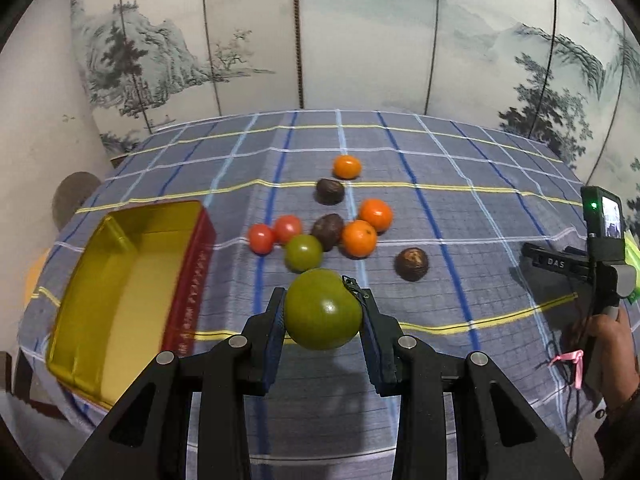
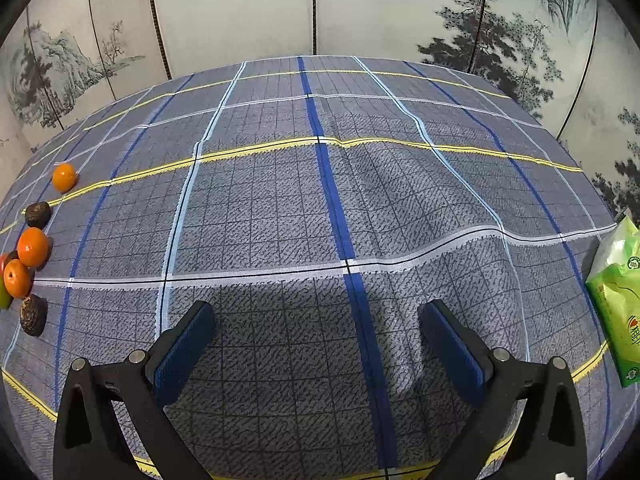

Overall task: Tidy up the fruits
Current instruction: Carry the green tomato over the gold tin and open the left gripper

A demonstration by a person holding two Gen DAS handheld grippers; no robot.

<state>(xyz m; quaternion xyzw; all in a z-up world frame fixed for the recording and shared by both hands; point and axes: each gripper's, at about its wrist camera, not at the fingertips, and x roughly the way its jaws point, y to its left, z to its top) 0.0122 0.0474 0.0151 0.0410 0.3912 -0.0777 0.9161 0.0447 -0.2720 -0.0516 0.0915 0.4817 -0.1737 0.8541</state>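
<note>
My left gripper [image 1: 323, 312] is shut on a large green tomato [image 1: 322, 316], held up off the checked cloth. To its left lies a red box with a gold inside [image 1: 120, 280], nothing in it. Beyond the held tomato lie a smaller green tomato [image 1: 303, 253], two red tomatoes [image 1: 276, 233], three oranges [image 1: 359, 238] and three dark brown wrinkled fruits [image 1: 412, 264]. In the right wrist view my right gripper [image 2: 316, 344] stands open over bare cloth, with nothing between its fingers. The same oranges [image 2: 33, 247] and brown fruits [image 2: 33, 315] show at that view's far left edge.
A green plastic packet [image 2: 618, 300] lies at the table's right edge. The right hand-held gripper with its small screen [image 1: 604, 248] and a person's hand show at the right of the left wrist view. A painted folding screen [image 1: 320, 40] stands behind the table.
</note>
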